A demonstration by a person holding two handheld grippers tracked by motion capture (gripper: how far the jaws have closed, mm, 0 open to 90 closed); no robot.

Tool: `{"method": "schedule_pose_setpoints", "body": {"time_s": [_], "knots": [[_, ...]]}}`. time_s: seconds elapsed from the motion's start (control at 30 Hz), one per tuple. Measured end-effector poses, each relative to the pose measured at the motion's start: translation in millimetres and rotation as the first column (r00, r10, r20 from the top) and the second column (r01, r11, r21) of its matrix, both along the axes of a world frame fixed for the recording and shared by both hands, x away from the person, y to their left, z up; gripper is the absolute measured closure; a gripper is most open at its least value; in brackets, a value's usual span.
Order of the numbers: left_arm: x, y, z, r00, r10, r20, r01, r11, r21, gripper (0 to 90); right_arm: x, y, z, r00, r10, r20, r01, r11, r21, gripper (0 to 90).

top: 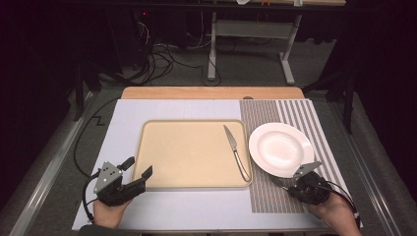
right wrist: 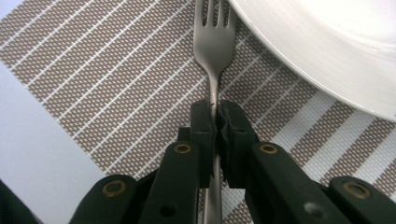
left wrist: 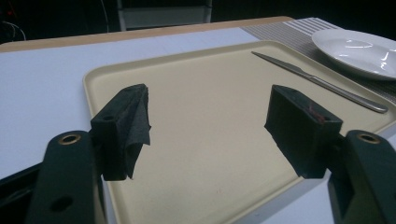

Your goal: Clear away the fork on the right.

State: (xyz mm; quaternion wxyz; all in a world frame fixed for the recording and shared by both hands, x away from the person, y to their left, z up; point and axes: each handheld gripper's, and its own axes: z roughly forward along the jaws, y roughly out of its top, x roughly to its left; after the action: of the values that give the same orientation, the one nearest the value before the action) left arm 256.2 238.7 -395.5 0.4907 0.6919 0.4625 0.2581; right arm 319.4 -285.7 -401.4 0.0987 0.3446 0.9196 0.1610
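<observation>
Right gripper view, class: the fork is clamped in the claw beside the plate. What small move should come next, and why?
Probably lower the fork flat onto the striped placemat just left of the plate, then open the right claw. Its jaws are shut on the handle, the tines lie close to the plate's rim, and the knife is on the tray.

fork [right wrist: 214,42] | silver, clamped in jaws | over striped placemat [right wrist: 93,79]

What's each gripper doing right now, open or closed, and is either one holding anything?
Left gripper: open, holding nothing, at the near edge of the tray.
Right gripper: shut on the fork, beside the plate.
</observation>
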Motion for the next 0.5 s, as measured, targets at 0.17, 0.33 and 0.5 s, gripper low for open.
{"method": "schedule_pose_setpoints", "body": {"time_s": [0.17, 0.33, 0.5], "knots": [[-0.2, 0.1, 0.1, 1.0, 0.0, 0.001, 0.0, 1.0, 0.0, 31.3, -1.4, 5.1, 0.0, 0.9994, 0.033, -0.008, -0.033, 0.999, 0.013, 85.9], [0.0, -0.1, 0.0, 1.0, -0.001, 0.0, 0.001, 1.0, 0.001, 31.3, -3.0, 8.4, 2.1, 0.9988, 0.048, -0.011, -0.047, 0.998, 0.032, 86.0], [0.1, -0.2, 0.0, 1.0, -0.001, 0.0, 0.001, 1.0, 0.001, 31.3, -3.5, 11.4, 3.1, 0.9982, 0.059, -0.008, -0.058, 0.998, 0.035, 86.0]]}}
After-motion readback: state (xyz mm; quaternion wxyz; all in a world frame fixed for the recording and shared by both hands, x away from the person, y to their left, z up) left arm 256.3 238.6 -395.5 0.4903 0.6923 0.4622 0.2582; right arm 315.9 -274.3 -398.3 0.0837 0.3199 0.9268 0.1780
